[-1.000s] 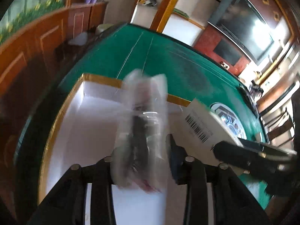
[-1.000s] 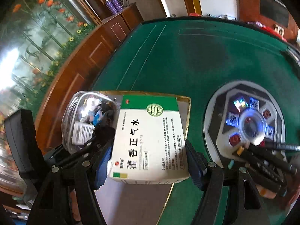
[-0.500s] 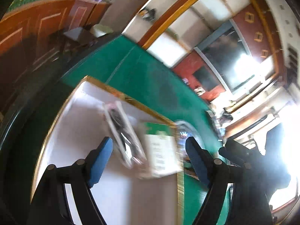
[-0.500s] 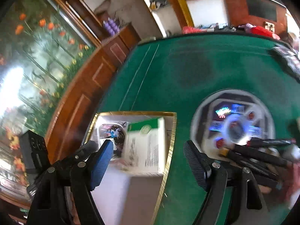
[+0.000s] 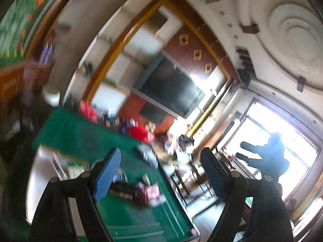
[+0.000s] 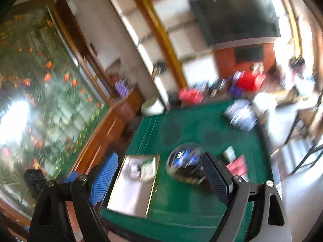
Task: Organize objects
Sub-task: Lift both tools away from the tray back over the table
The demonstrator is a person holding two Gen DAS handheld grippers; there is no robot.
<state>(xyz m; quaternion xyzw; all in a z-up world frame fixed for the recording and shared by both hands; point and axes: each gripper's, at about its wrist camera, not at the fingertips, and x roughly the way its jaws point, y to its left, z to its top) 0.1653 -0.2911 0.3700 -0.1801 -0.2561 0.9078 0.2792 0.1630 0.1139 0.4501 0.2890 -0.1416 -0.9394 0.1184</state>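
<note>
Green felt table (image 6: 181,201) carries the gold-rimmed white tray (image 6: 131,197) at its left edge. Green-and-white box (image 6: 149,168) and clear bagged item (image 6: 134,167) lie side by side in the tray's far end; the near end is bare.

Step in hand, my read: both drops done, go for the next loose item. Candidates sit toward the right edge: small pale box (image 6: 229,153), red packet (image 6: 238,164), stack of packets (image 6: 241,117) near the far-right corner. Domed control panel (image 6: 184,164) in the table centre looks built in, so skip it.

Doing it well:
- Views are badly motion-blurred; settle each gripper before lining up.
- Take the nearest, topmost piece first, so the pile isn't dragged.
- Set it in the bare near end of the tray, clear of the two pieces already there.

Fingers:
- left gripper (image 5: 161,173): jaws have just been opening, wide apart now, nothing between them, touching nothing; aimed high, mostly at the room.
- right gripper (image 6: 161,178): jaws have just been opening too, spread wide, empty, well above the table, tray and panel showing through the gap.
</note>
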